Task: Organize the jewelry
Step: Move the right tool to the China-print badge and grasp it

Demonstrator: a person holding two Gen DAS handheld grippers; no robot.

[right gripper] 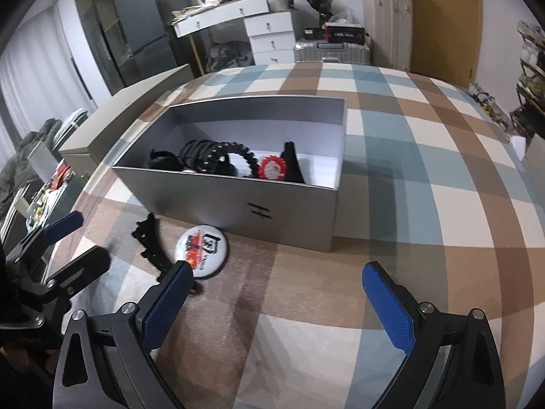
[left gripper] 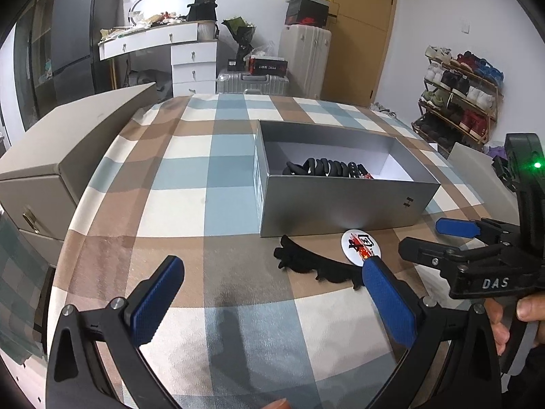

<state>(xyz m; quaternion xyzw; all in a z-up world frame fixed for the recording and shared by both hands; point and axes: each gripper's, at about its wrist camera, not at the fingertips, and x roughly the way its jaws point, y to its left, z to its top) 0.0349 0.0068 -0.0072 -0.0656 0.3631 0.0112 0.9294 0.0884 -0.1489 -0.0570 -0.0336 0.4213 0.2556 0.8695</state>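
A round white badge [right gripper: 203,251] and a black jagged hair clip [right gripper: 151,245] lie touching on the checked table [right gripper: 425,204], lower left of centre in the right wrist view, just before the open grey box [right gripper: 238,201] holding black bands and a red ornament. The right tool [right gripper: 276,293] and the left tool [left gripper: 272,286] both gape wide, holding nothing.
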